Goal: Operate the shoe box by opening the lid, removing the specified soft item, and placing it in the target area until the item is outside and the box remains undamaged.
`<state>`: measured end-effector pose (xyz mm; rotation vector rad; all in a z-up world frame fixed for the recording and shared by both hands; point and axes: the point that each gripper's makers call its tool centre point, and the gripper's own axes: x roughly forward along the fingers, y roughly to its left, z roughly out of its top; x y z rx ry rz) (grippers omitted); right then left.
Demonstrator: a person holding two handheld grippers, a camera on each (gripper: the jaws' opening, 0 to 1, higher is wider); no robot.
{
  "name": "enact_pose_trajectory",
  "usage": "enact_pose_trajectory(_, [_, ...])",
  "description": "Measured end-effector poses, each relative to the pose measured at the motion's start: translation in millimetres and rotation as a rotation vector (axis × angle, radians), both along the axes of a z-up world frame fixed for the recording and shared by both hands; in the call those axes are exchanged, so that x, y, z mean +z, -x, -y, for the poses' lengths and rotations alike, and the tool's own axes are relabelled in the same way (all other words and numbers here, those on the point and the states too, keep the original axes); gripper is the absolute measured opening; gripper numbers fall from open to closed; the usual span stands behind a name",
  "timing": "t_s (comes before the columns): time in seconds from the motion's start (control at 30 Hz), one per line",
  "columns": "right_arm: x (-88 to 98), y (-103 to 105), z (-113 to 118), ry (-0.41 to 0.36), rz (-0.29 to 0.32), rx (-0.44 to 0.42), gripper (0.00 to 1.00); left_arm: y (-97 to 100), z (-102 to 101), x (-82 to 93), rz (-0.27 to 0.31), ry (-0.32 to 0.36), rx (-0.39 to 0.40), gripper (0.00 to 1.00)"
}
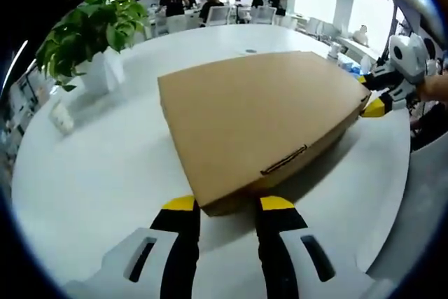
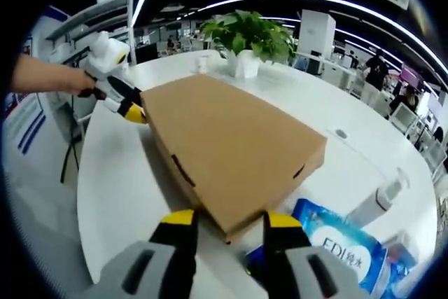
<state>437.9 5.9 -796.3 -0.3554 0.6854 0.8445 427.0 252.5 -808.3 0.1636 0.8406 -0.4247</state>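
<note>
Both hand-held grippers point(image 1: 229, 203) point(image 2: 229, 219) agape, straddling closed shoe box point(image 1: 259, 113) corners; blue packet point(image 2: 343, 246) reads "EDI".

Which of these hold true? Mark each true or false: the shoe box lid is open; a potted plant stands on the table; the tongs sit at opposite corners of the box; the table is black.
1. The shoe box lid is open. False: it lies shut.
2. A potted plant stands on the table. True.
3. The left tongs and right tongs sit at opposite corners of the box. True.
4. The table is black. False: it is white.
</note>
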Motion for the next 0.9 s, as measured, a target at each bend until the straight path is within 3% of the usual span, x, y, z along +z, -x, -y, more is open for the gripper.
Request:
enact_pose_trajectory(0.33, [-0.8,-14,2,0.02,0.0,0.007,0.34,-7.9,1,0.0,0.004,0.002,0.009,0.3])
enact_pose_trajectory(0.73, [0.9,-14,4,0.011,0.001,-0.004,0.35,-13.6,-4,-2.4,0.001,-0.012,0.008,0.31])
enact_pose_trajectory(0.9, [10.5,-11,9,0.008,0.028,0.0,0.37,-10.0,-6,4.3,0.014,-0.009,0.02,0.33])
